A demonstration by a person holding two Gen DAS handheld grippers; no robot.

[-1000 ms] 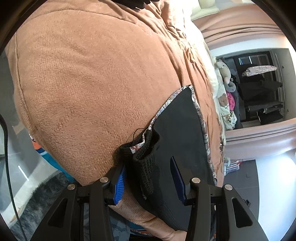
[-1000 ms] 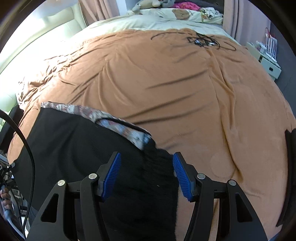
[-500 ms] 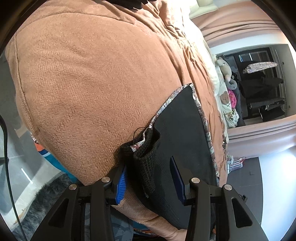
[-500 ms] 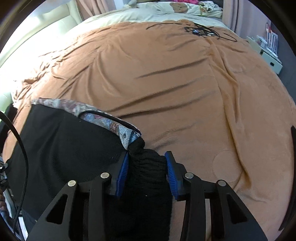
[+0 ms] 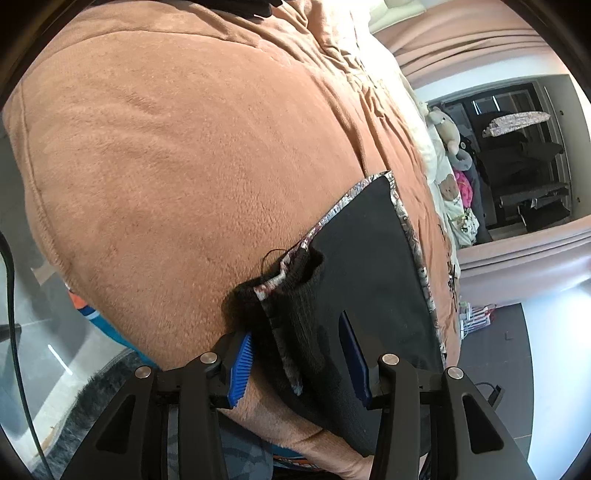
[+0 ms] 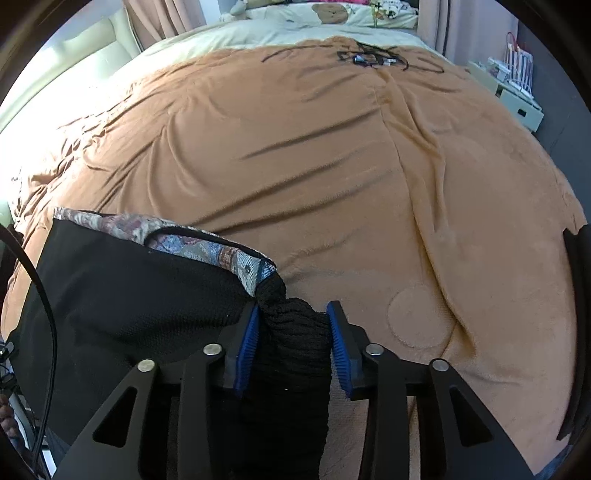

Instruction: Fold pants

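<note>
Black pants with a patterned lining at their edges lie flat on a brown fleece blanket near the bed's edge. In the left wrist view my left gripper is shut on one bunched ribbed corner of the pants. The right wrist view shows the same pants at lower left. There my right gripper pinches the other ribbed corner. Its jaws are opening slightly, with the black knit wad still between them and both pads touching it.
The blanket spreads wide beyond the pants. A tangle of black cable lies at its far end, before a bear pillow. A white bedside unit stands at right. Past the bed edge is a grey rug.
My right gripper has drawn its jaws in around the ribbed corner, which now bunches between the pads. The left gripper and its corner have kept still.
</note>
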